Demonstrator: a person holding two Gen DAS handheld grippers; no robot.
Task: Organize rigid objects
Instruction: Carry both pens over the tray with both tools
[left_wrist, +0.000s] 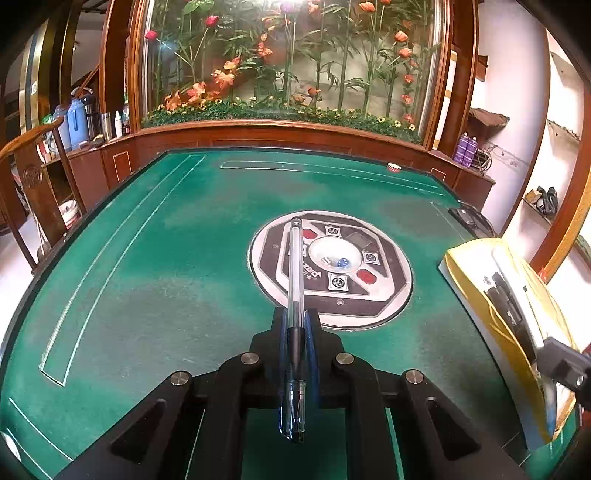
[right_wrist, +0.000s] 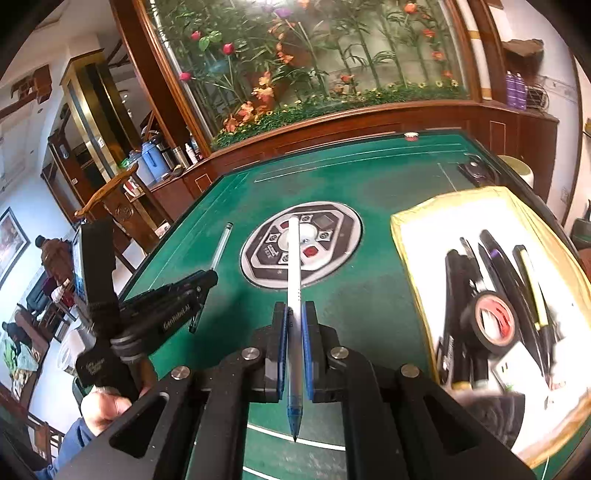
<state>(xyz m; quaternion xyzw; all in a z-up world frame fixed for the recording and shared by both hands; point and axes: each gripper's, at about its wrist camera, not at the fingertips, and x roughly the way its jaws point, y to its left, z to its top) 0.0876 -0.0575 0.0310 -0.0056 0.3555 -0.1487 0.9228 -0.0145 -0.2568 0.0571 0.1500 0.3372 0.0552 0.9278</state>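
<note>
Both claws grip pens; yellow tray (right_wrist: 410, 225) w/ pens, tape roll (right_wrist: 493, 320).

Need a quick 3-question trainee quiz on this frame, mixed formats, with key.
1. True or false: the left tool is empty.
2. The right tool holds which item? A) roll of black tape B) white-barrelled pen with blue tip C) dice
3. Fill in: the yellow-rimmed white tray of stationery sits to the ____ of the round grey control panel in the green felt table, as the right wrist view shows it.

Key:
1. False; it is shut on a clear-barrelled pen with black grip.
2. B, the white-barrelled pen with blue tip.
3. right
</note>
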